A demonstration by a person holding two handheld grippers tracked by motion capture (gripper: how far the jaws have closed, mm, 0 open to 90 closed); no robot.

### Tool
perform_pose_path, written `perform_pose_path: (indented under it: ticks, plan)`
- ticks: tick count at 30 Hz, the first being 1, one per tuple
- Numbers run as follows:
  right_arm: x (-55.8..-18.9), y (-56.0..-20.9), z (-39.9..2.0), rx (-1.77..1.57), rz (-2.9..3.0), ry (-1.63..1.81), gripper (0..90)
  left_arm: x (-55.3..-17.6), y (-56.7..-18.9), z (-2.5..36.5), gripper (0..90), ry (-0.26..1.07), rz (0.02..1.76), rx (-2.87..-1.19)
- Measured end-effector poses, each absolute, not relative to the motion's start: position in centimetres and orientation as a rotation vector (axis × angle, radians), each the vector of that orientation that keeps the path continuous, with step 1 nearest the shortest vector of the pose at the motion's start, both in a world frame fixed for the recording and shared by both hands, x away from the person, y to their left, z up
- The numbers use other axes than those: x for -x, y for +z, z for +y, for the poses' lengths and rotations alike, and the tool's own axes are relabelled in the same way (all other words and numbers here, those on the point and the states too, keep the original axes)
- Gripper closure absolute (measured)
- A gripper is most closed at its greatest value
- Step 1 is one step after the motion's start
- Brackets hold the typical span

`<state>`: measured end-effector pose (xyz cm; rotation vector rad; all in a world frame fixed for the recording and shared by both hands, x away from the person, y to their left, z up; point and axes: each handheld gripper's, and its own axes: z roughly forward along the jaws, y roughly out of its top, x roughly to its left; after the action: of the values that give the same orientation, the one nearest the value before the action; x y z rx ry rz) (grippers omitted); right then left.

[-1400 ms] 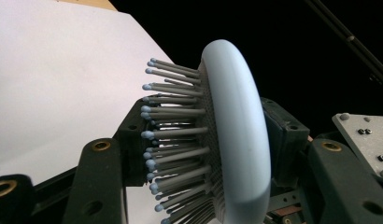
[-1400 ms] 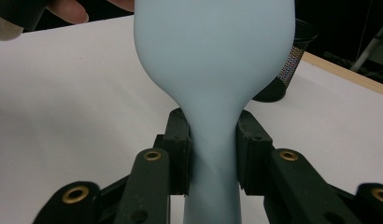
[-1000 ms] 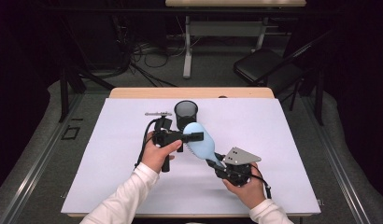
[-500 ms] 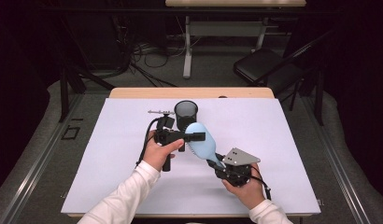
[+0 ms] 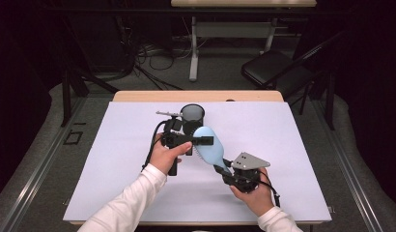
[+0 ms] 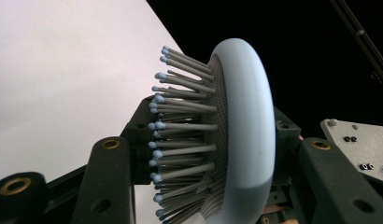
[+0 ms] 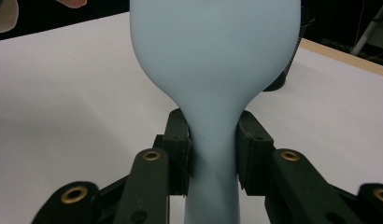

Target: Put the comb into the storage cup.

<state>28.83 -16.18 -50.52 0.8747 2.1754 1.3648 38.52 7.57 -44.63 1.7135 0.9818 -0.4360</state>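
A light blue hairbrush hangs above the white table between both grippers. My right gripper is shut on its handle; in the right gripper view the pads squeeze the narrow neck of the hairbrush. My left gripper comes from the left and is shut on the brush head. Its jaws have just been closing. In the left gripper view the hairbrush stands edge-on in my left gripper, bristles against one jaw and smooth back against the other.
A black mesh cup stands upright just behind the left hand, with a small grey metal tool lying to its left. The white sheet covers the table. A folding chair stands beyond the far right corner.
The left gripper's jaws have drawn a little tighter on the brush head. Both hands and the brush have stayed nearly where they were.
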Motion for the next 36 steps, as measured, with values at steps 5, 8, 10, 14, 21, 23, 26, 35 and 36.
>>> perform_pose_path:
  ticks: [5, 8, 10, 14, 21, 23, 26, 35, 36]
  plan:
    - [-28.9, -50.5, -16.2, -0.886, 2.18, 1.373, 68.3, -38.7, -44.6, 7.5, 49.8, -0.442, 0.99, -1.716]
    - [-28.9, -50.5, -16.2, -0.89, 2.179, 1.384, 66.1, -38.8, -44.5, 7.5, 49.8, -0.444, 1.002, -1.71]
    - [-28.9, -50.5, -16.2, -0.889, 2.18, 1.387, 65.1, -39.0, -44.5, 7.5, 49.8, -0.446, 1.002, -1.717]
    - [-29.0, -50.6, -16.2, -0.893, 2.183, 1.391, 61.8, -39.2, -44.4, 7.5, 49.7, -0.448, 1.008, -1.716]
    - [-29.2, -50.7, -16.3, -0.901, 2.182, 1.396, 51.7, -39.6, -44.3, 7.8, 49.8, -0.444, 1.03, -1.707]
    - [-29.4, -50.7, -16.3, -0.899, 2.179, 1.405, 48.1, -39.7, -44.3, 8.0, 49.8, -0.44, 1.037, -1.705]
    - [-29.5, -50.7, -16.3, -0.898, 2.174, 1.405, 42.6, -39.9, -44.3, 8.2, 49.8, -0.426, 1.041, -1.71]
    - [-30.0, -51.0, -16.2, -0.927, 2.207, 1.396, 37.4, -40.4, -44.4, 8.8, 49.8, -0.393, 1.073, -1.72]
    - [-30.0, -51.0, -16.2, -0.928, 2.206, 1.393, 37.3, -40.5, -44.4, 8.8, 49.7, -0.391, 1.072, -1.726]
